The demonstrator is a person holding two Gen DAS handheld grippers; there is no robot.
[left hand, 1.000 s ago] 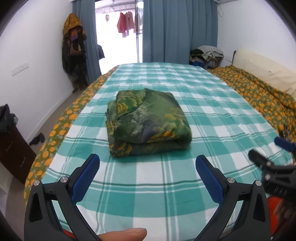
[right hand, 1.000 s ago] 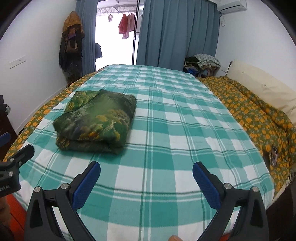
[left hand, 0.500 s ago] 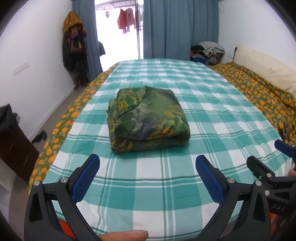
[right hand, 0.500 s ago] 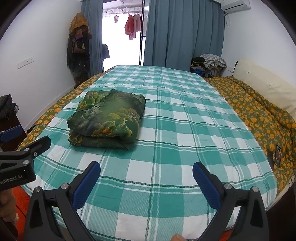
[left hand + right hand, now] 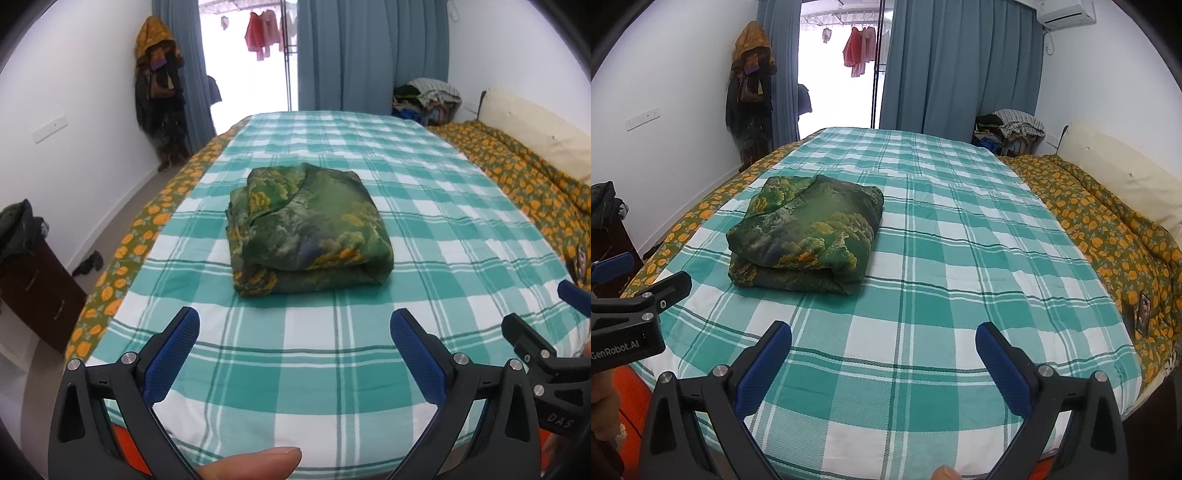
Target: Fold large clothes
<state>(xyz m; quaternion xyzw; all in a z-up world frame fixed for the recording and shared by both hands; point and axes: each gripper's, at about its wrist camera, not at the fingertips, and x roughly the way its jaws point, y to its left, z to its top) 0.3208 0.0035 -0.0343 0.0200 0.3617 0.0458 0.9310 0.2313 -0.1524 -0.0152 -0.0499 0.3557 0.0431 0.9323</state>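
Observation:
A green garment with yellow print (image 5: 306,229) lies folded in a thick square bundle on the green-and-white checked bed sheet (image 5: 332,369). It also shows in the right wrist view (image 5: 805,236), left of centre. My left gripper (image 5: 295,347) is open and empty, held above the sheet's near edge, short of the bundle. My right gripper (image 5: 882,350) is open and empty, to the right of the bundle and nearer the bed's foot. Each gripper shows at the edge of the other's view: the right one (image 5: 543,332), the left one (image 5: 639,288).
An orange-flowered quilt (image 5: 1108,229) and a cream pillow (image 5: 1126,173) lie along the bed's right side. A dark cabinet (image 5: 33,288) stands on the left by the wall. Blue curtains (image 5: 960,66), hanging clothes (image 5: 750,92) and a clothes pile (image 5: 1008,125) are at the back.
Both grippers have pulled back from the bed and risen a little; the folded bundle looks farther away. The bundle has not moved and both grippers stay open.

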